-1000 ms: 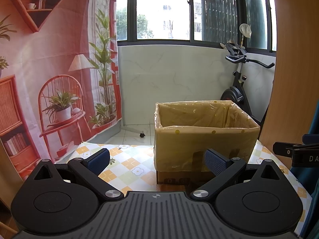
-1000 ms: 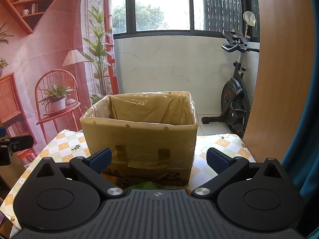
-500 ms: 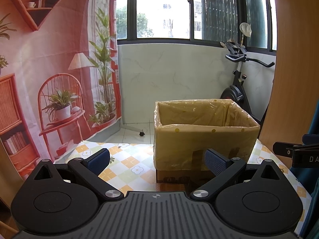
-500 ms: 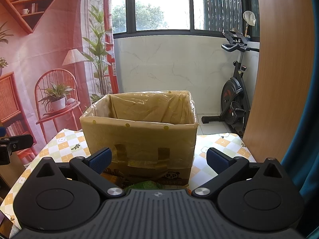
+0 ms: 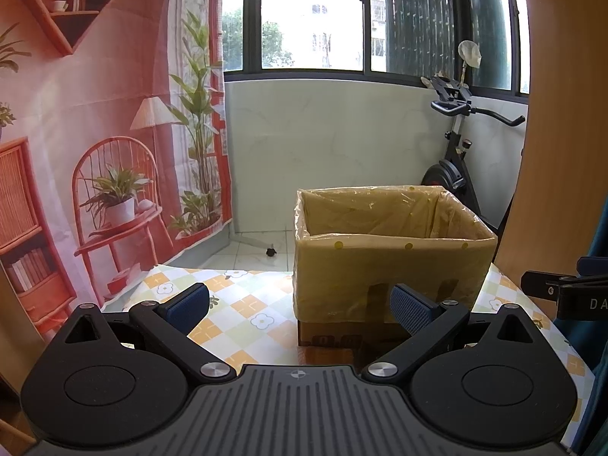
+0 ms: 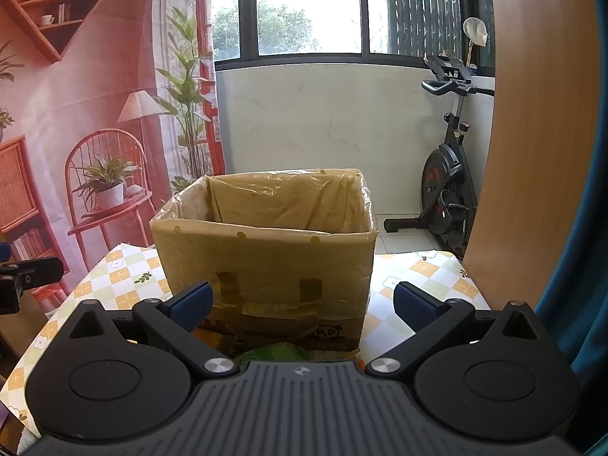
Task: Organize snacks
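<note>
A cardboard box (image 5: 391,262) lined with a yellow plastic bag stands on the table, right of centre in the left wrist view and centred in the right wrist view (image 6: 266,262). My left gripper (image 5: 300,306) is open and empty, held level a little short of the box. My right gripper (image 6: 302,304) is open and empty, facing the box front. A green snack packet (image 6: 281,351) peeks out just below the right gripper, at the foot of the box. The inside bottom of the box is hidden.
The table carries a checked flower-print cloth (image 5: 243,300). A red printed backdrop (image 5: 95,133) hangs at the left. An exercise bike (image 6: 448,190) stands by the back wall. A wooden panel (image 6: 532,133) rises at the right. The right gripper's tip (image 5: 562,292) shows at the right edge.
</note>
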